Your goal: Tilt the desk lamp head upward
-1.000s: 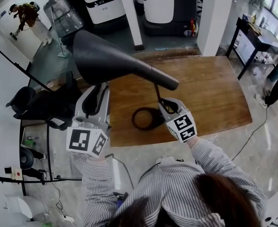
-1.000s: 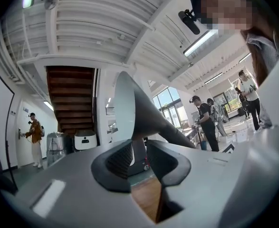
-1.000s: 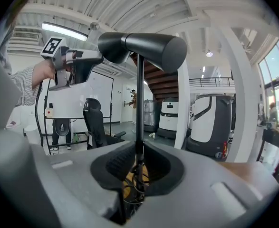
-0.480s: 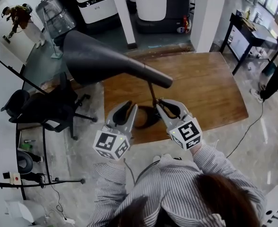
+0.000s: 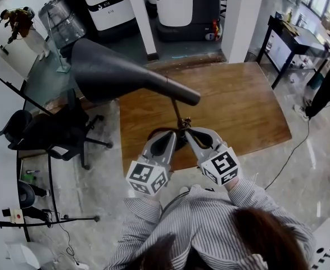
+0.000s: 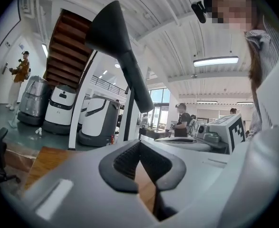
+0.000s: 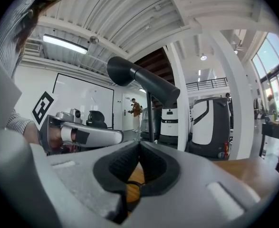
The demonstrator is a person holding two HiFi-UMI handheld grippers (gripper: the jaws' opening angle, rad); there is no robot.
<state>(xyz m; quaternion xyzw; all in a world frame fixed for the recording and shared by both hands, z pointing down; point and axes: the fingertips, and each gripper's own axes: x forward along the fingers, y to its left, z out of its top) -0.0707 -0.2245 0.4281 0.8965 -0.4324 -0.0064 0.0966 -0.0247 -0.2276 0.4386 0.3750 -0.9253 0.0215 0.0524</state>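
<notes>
The left tongs (image 5: 172, 135) and right tongs (image 5: 188, 131) are both closed on nothing, low in the centre by the thin stem (image 5: 179, 111). The dark lamp head (image 5: 111, 72) above it fills the upper left, over the wooden table (image 5: 249, 106). To raise the head well, I'd steady the stem and nudge the wide rim up gently. A second ago the left tongs stood open beside the head; they've since dropped and just shut empty.

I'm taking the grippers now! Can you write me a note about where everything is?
Left gripper: its jaws have just closed, with nothing between them.
Right gripper: shut and empty, close to the lamp stem.
The lamp head sits over the wooden table.
Done: it looks tilted upward already.
Left to do: check the tilt, then pull both grippers away.
</notes>
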